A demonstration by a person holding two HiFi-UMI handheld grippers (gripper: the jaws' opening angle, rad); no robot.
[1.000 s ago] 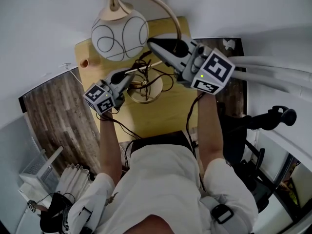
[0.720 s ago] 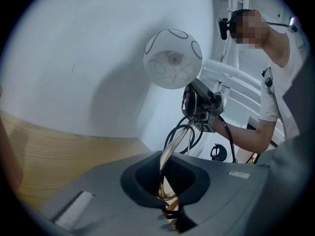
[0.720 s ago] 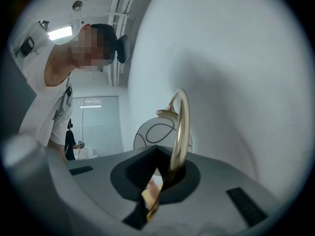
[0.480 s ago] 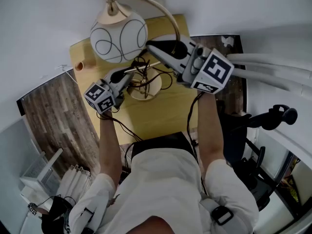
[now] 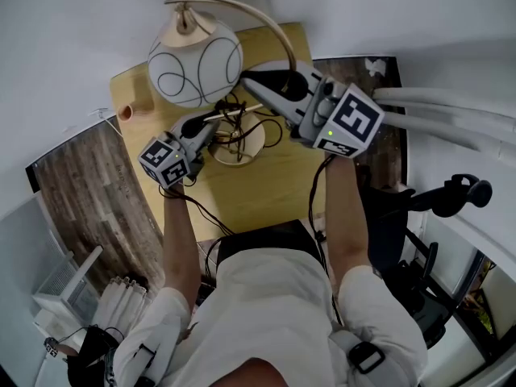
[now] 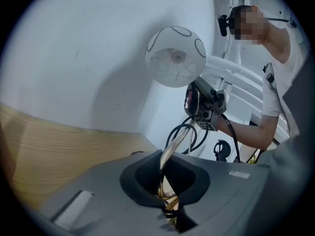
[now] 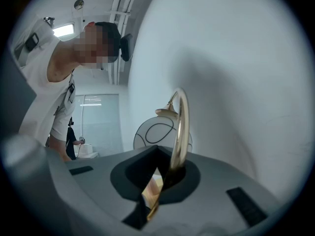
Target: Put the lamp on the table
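Now | lamp [image 5: 193,63] lower (slightly) | L gripper [image 5: 211,127], R gripper [image 5: 250,77] grip stem [image 5: 278,31]

**Item Count: Desk Area**

- Lamp [image 5: 196,67]: one, with one globe shade [image 6: 175,56], one curved brass arm [image 7: 183,127] and one round base [image 5: 256,140].
- Desk [image 5: 266,192]: one.
- Grippers: two, the left gripper [image 5: 208,124] and the right gripper [image 5: 247,76].
- Marker cubes: two, one per gripper.
- Black cord tangle [image 5: 232,107]: one, at the base.
- Small brown cup [image 5: 127,112]: one, far left desk corner.
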